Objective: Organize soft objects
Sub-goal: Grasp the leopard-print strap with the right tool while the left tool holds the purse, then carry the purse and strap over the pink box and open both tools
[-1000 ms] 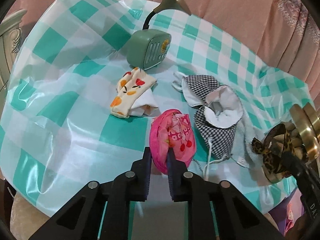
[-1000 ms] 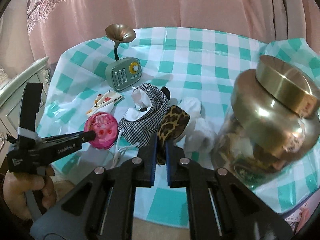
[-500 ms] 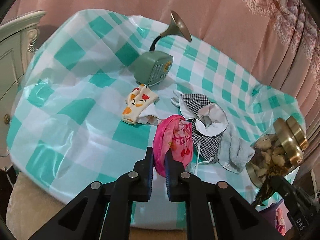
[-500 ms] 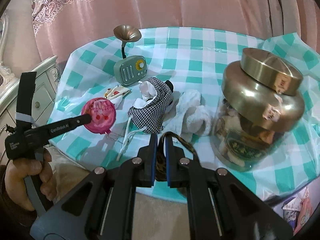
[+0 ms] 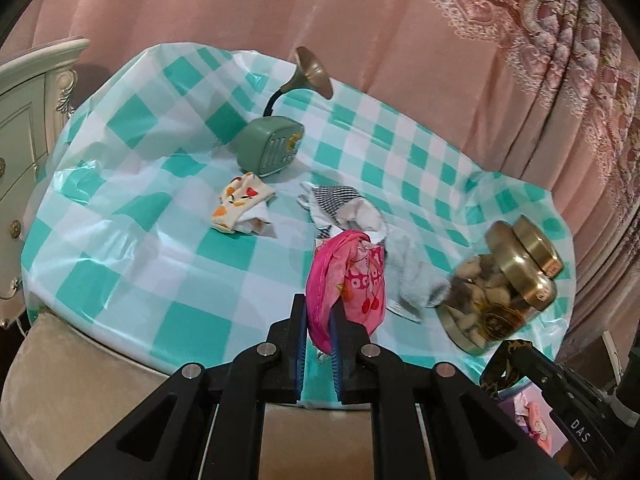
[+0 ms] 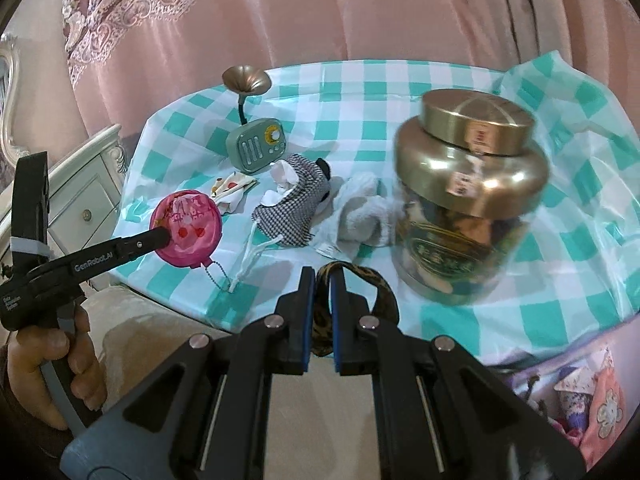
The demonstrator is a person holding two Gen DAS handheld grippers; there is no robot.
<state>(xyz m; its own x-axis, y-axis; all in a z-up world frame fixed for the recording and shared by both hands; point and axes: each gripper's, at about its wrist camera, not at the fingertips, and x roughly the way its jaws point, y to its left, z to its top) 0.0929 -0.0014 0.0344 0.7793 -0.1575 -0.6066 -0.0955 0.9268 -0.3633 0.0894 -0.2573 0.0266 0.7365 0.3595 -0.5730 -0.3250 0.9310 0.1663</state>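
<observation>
Between the left gripper's (image 5: 319, 320) fingers a round, glossy pink pouch (image 5: 348, 280) is pinched, now lifted clear of the checked surface (image 5: 160, 280) it lay on a second ago. Beyond its fingers lie a houndstooth cloth (image 5: 340, 204) and fluffy white towel (image 5: 412, 276). The right gripper's (image 6: 322, 300) fingers clamp a leopard-print band (image 6: 360, 276), drawn back off the surface.

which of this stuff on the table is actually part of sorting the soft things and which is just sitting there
Part of the job:
pink pouch, in the left claw
leopard-print band, in the right claw
checked cloth
fruit-print cloth
white towel

Just lying about:
green radio with brass horn
glass jar with gold lid
</observation>
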